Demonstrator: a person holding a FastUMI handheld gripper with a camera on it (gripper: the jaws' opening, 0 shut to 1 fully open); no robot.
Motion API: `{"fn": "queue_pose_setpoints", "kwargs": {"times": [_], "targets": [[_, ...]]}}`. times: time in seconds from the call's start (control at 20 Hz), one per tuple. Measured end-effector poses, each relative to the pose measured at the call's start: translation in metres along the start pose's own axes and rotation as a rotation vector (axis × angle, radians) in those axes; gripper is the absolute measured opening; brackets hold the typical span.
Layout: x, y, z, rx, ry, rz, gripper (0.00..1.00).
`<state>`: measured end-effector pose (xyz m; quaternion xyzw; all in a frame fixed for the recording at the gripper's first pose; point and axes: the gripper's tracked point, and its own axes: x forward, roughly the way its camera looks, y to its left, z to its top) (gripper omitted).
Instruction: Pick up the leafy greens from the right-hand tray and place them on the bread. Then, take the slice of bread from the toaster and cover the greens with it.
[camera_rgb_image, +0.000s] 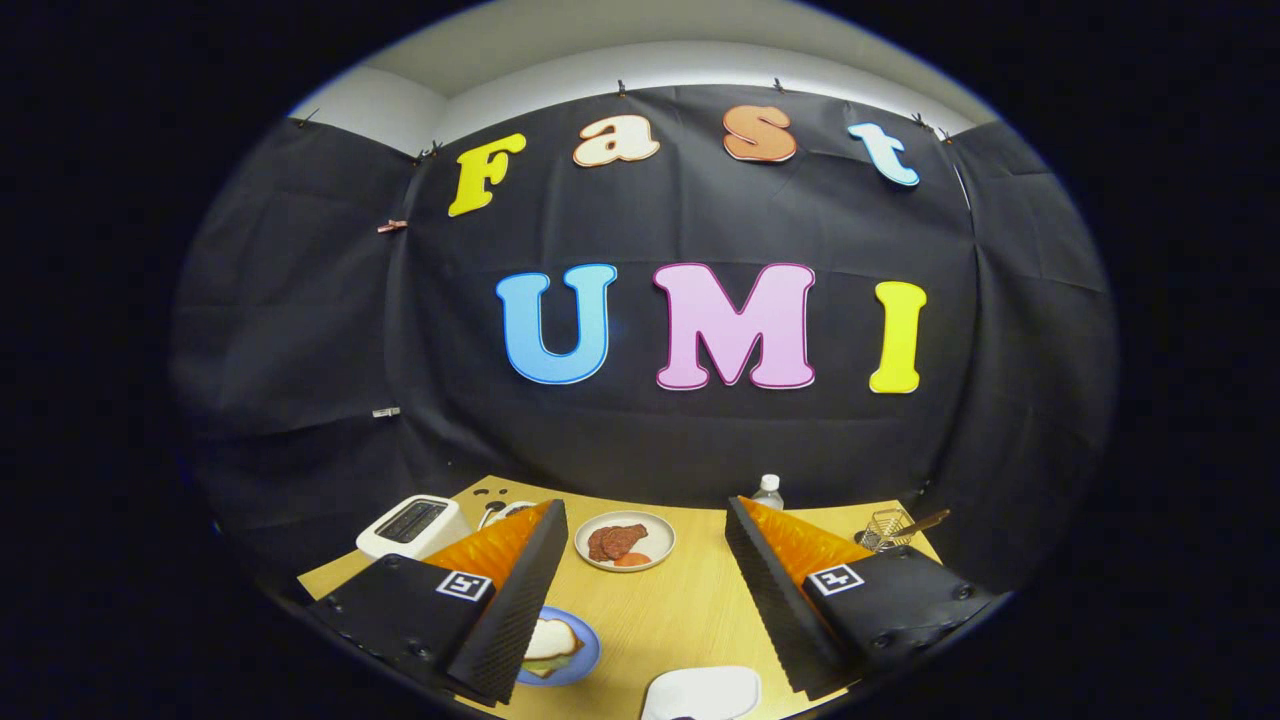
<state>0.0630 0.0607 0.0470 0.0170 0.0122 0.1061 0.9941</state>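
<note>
My gripper (645, 505) is open and held high above the wooden table (680, 610), with nothing between its fingers. A blue plate (585, 655) lies just right of the left finger, partly hidden by it. On the plate rests a slice of bread (552, 636) with green leaves (545, 664) peeking out at its lower edge. The white toaster (413, 525) stands at the table's far left, beyond the left finger; its slots look dark. A white tray (700, 692) lies nearest to me between the fingers, with bare white showing.
A cream plate (652, 532) with slices of meat and something orange sits at mid-table between the fingertips. A water bottle (768, 490) stands at the back edge. A wire basket (885, 528) with a brown handle in it is at the far right.
</note>
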Motion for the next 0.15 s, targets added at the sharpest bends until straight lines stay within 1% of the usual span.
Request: {"fn": "queue_pose_setpoints", "kwargs": {"times": [0.15], "targets": [[-0.0040, -0.0126, -0.0026, 0.010, 0.004, -0.017, 0.98]]}}
